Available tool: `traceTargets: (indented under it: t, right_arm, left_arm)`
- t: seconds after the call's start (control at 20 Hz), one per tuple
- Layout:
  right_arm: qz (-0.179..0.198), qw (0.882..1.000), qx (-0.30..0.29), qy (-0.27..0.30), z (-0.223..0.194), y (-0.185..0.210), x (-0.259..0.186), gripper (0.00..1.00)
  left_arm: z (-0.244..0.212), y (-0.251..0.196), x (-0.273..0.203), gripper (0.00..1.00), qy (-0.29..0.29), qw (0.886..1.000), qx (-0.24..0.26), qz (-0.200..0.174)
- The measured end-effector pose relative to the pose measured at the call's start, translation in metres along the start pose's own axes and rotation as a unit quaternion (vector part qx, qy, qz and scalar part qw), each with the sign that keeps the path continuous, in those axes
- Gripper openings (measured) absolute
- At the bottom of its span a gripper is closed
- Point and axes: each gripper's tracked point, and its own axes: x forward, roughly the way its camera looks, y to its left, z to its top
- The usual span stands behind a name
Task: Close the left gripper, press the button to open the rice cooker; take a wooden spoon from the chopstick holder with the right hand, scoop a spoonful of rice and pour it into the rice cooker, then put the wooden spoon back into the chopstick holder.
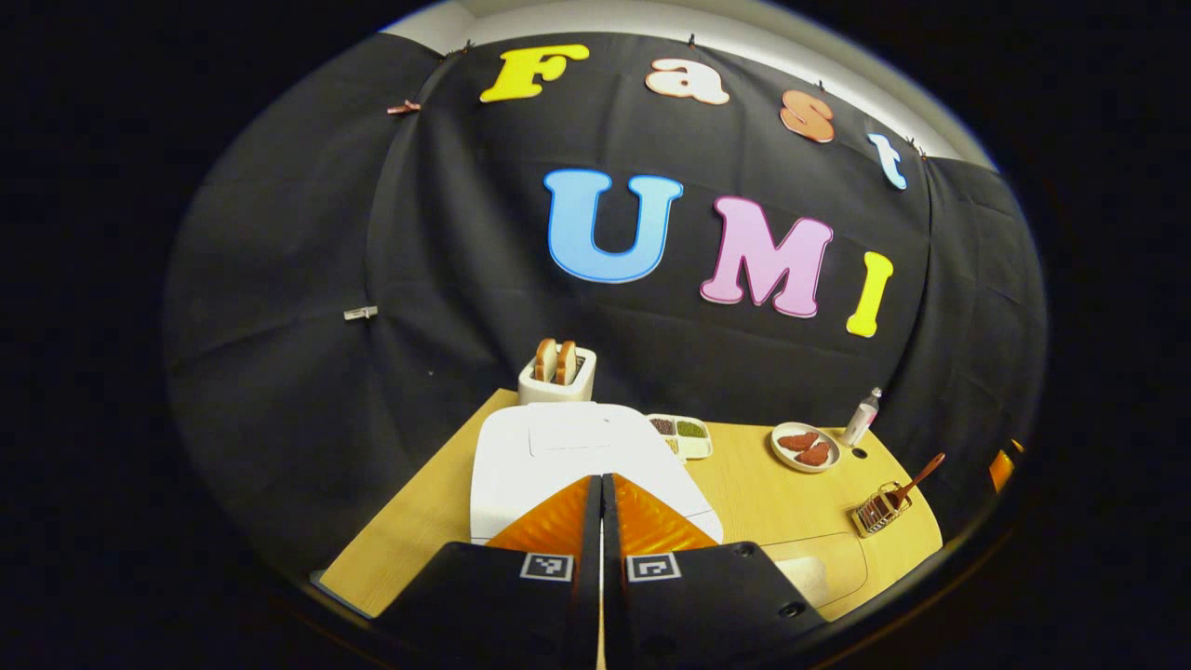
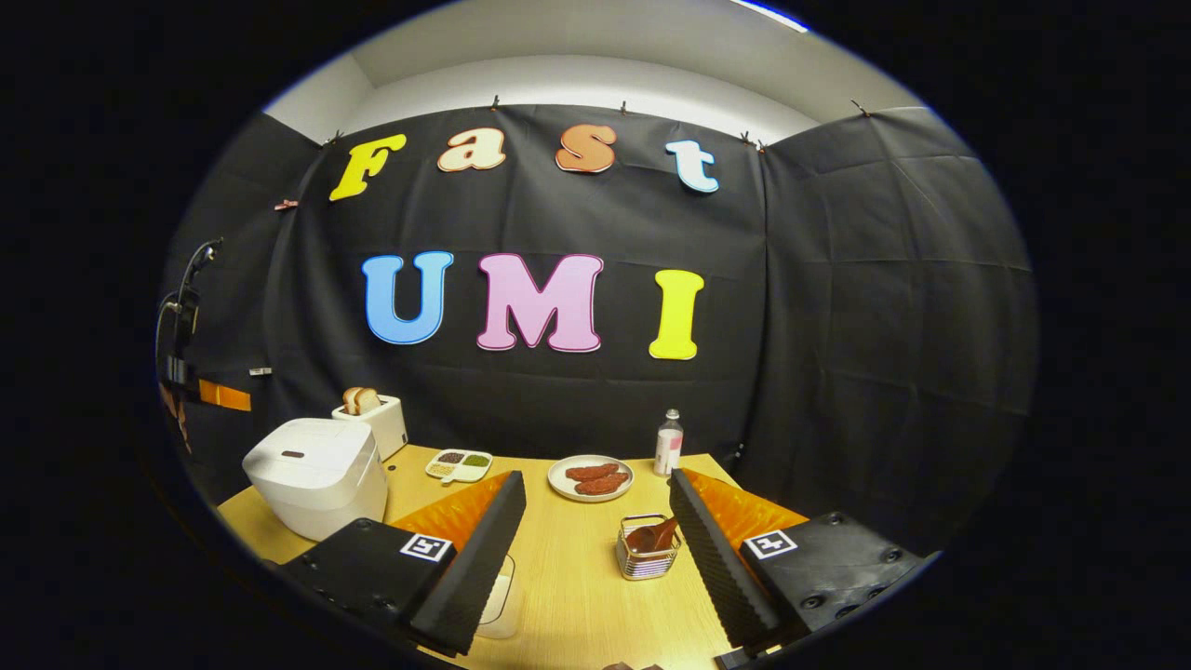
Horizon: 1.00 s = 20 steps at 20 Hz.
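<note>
While the left gripper (image 1: 600, 502) has its jaws together above the lidded rice cooker (image 1: 577, 456), the wooden spoon (image 2: 651, 536) is left in the chopstick holder (image 2: 649, 558) right of it, between the right gripper's (image 2: 595, 521) parted jaws

left tool (image 1: 600, 489) closed, above rice cooker (image 1: 558, 447)

Rice cooker (image 2: 316, 475) left on table (image 2: 577, 577), toaster (image 2: 377, 421) behind it, chopstick holder (image 2: 649, 551) right, wooden spoon (image 2: 654, 535) inside.

A wooden table (image 2: 577, 577) is carrying a rice cooker (image 2: 316, 475), toaster (image 2: 377, 419), sectioned dish (image 2: 459, 464), plate (image 2: 590, 479), bottle (image 2: 667, 445) and, lower center, a chopstick holder (image 2: 649, 549).
</note>
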Motion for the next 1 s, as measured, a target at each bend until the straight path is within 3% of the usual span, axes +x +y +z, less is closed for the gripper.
traceTargets:
  t: [0.25,0.55,1.0]
  right_arm:
    - [-0.021,1.0,0.004,0.013,-0.008,-0.026,0.0,0.98]
    - [-0.039,0.999,0.01,0.025,-0.019,-0.045,-0.002,0.98]
    - [-0.011,0.999,0.001,0.035,-0.03,-0.041,0.005,0.98]
  left_arm:
    - [-0.025,-0.012,0.056,0.07,0.071,0.997,0.009,-0.021]
    - [-0.056,-0.003,0.083,0.06,0.128,0.992,-0.012,0.005]
    - [-0.066,-0.001,0.082,0.07,0.128,0.991,-0.011,0.024]
